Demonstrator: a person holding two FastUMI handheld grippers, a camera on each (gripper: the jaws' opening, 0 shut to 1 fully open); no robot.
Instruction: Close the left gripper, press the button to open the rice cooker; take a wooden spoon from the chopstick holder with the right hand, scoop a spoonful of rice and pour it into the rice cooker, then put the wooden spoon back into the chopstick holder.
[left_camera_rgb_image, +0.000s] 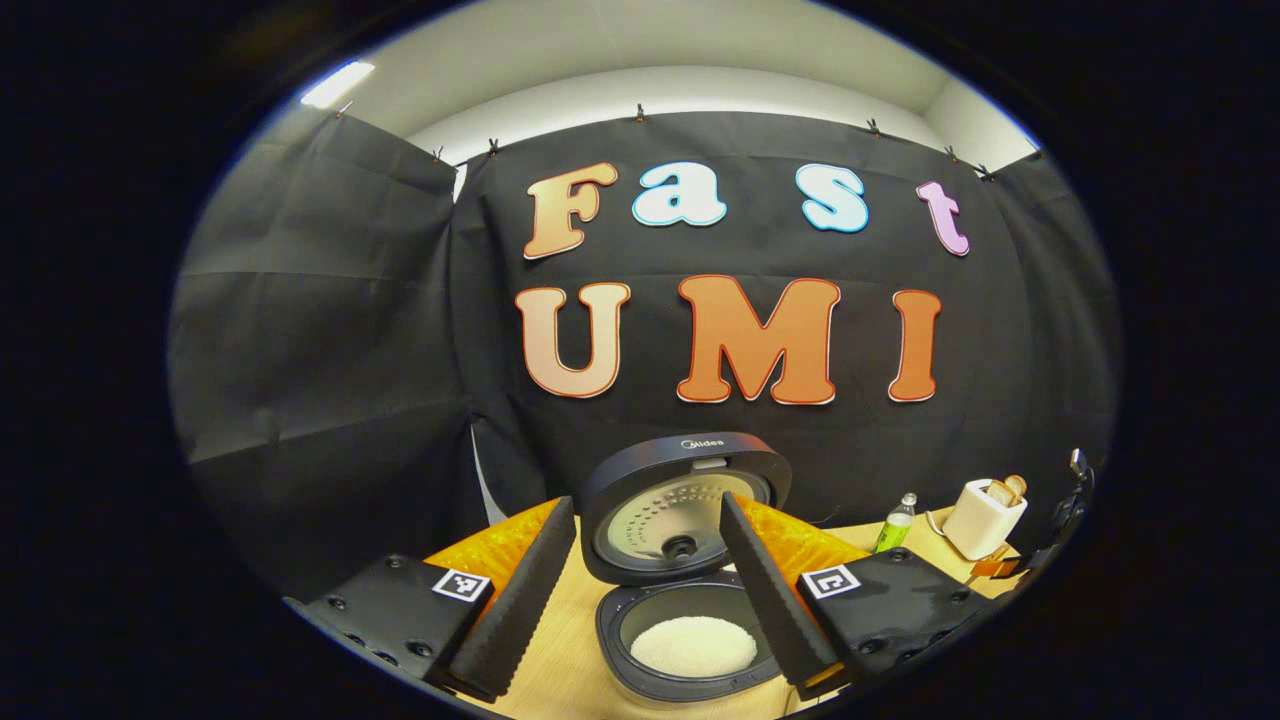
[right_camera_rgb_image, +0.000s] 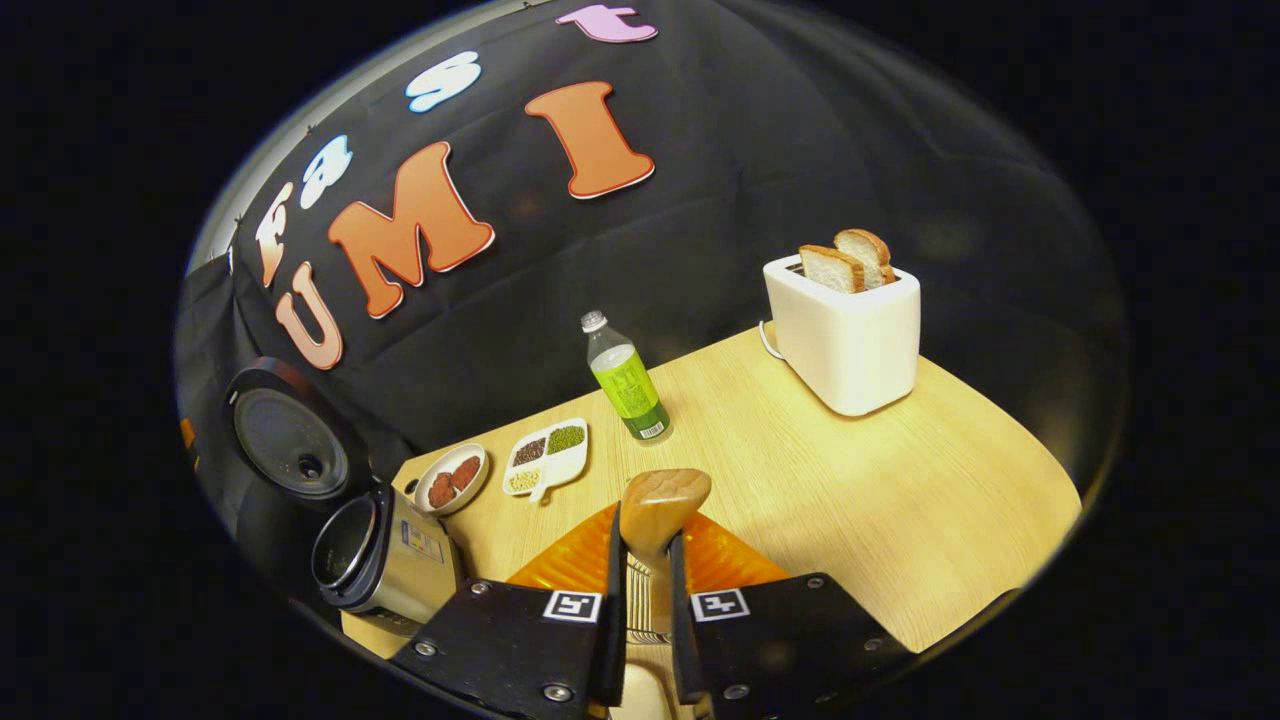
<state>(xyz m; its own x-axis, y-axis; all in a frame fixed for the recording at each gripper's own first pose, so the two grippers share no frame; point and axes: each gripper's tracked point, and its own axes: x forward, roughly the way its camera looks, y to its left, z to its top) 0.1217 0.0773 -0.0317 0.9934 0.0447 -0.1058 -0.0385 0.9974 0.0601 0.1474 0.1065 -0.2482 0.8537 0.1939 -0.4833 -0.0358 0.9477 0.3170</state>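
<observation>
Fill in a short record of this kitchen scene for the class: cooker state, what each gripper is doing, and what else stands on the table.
rice cooker: lid up, white rice in the pot
left gripper: open, holding nothing, facing the cooker
right gripper: shut on the wooden spoon, bowl end pointing forward
table: light wood
toaster: white, two bread slices in its slots
bottle: upright, green label
divided dish: grains in separate compartments
small round dish: reddish pieces, beside the divided dish
</observation>
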